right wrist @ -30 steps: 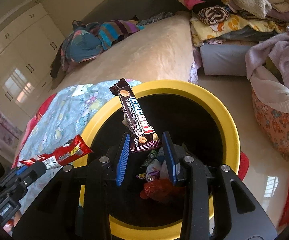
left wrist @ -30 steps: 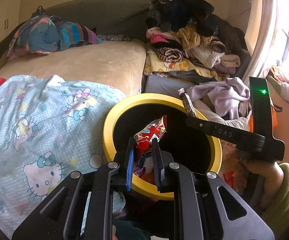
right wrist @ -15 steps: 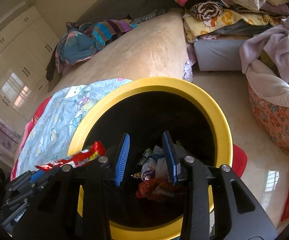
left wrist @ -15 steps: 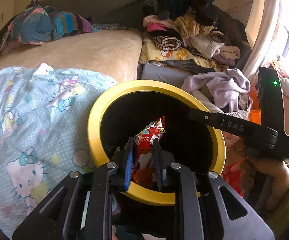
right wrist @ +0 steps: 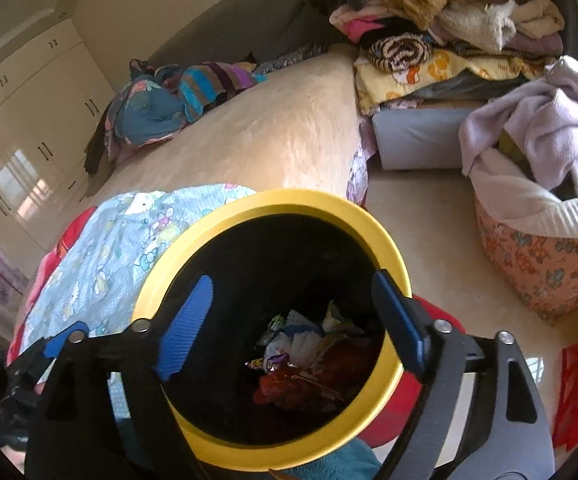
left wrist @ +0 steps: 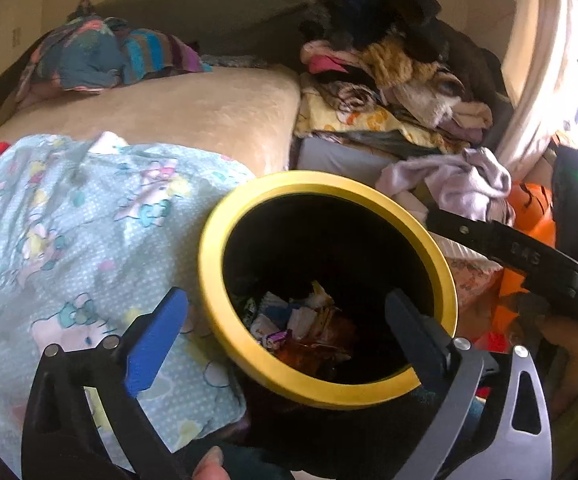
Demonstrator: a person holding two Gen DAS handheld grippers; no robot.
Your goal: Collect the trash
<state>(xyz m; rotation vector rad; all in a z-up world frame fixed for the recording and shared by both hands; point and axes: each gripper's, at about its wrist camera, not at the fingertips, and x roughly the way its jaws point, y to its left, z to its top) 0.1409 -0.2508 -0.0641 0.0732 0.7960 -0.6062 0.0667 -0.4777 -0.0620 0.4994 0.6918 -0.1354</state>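
Note:
A black bin with a yellow rim (left wrist: 225,216) (right wrist: 321,204) stands beside the bed. Several wrappers (left wrist: 305,328) (right wrist: 309,356) lie at its bottom, among them red, white and purple ones. My left gripper (left wrist: 285,304) is open wide and empty above the bin's near rim. My right gripper (right wrist: 289,292) is also open wide and empty over the bin's mouth. The right gripper's body (left wrist: 521,252) shows at the right of the left wrist view. The left gripper's tip (right wrist: 57,340) shows at the lower left of the right wrist view.
A Hello Kitty blanket (left wrist: 69,240) (right wrist: 101,264) covers the bed's near end left of the bin. A pile of clothes (left wrist: 389,80) (right wrist: 449,20) rises behind it. A patterned laundry basket (right wrist: 537,256) with a lilac garment stands on the floor at the right.
Both grippers have opened wide. The red wrapper has left my left gripper and the brown bar wrapper has left my right; both grippers now stand empty over the bin.

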